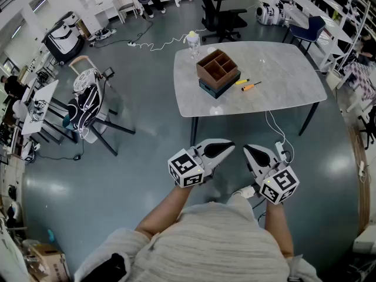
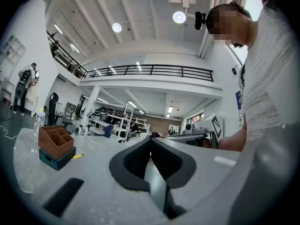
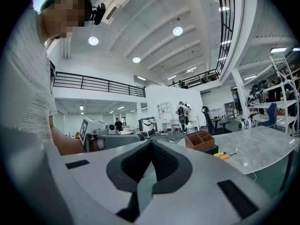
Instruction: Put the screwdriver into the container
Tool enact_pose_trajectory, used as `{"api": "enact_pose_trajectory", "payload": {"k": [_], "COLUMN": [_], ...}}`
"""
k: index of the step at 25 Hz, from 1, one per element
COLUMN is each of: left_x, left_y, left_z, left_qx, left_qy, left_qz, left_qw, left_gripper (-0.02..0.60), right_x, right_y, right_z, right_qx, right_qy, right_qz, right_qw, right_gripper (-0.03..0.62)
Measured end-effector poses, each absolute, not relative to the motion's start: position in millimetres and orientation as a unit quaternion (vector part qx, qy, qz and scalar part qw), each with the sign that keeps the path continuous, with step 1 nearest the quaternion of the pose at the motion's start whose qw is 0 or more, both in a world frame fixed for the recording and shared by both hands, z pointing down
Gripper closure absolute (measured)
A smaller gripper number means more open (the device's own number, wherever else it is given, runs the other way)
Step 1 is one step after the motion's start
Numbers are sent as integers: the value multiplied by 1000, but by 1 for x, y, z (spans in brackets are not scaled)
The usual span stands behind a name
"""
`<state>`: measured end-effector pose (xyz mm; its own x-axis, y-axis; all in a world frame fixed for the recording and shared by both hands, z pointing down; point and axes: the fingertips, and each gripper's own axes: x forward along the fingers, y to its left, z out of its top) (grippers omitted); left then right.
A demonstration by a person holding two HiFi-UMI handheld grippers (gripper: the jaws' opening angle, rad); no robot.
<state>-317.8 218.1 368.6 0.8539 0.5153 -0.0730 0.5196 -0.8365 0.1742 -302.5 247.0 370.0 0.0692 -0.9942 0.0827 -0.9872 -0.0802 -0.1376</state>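
Grey stone-patterned table stands at twelve o'clock from the person, well apart from both tools, so the job looks to me not yet begun: this is the approach, before any reaching. On the tabletop sits the brown wooden container, divided into compartments and resting on a dark teal base. The orange-handled screwdriver lies flat on the table at about four o'clock from it, with a yellow-handled tool just beside it, between it and the box. The left gripper and the right gripper are held level in front of the person's chest, side by side, tips toward the table. Each has its jaws pressed together with nothing between them, which the two gripper views show plainly. The next move, as I judge it, calls for stepping up to the table's near edge, spreading the jaws of one tool, probably the right since the screwdriver lies on that side, and lowering it across the handle without nudging the yellow tool.
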Motion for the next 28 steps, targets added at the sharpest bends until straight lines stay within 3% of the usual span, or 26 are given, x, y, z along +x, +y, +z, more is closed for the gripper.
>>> {"api": "enact_pose_trajectory", "payload": {"k": [28], "left_x": [-302], "left_y": [204], "left_z": [382], "left_qx": [959], "left_qy": [257], "left_qz": [-5], "left_qw": [120], "left_gripper": [565], "right_x": [-281], "right_y": [234], "right_z": [379], "right_qx": [-724], "right_qy": [684], "right_qz": [-83], "right_qw": [29], "right_gripper": [582]}}
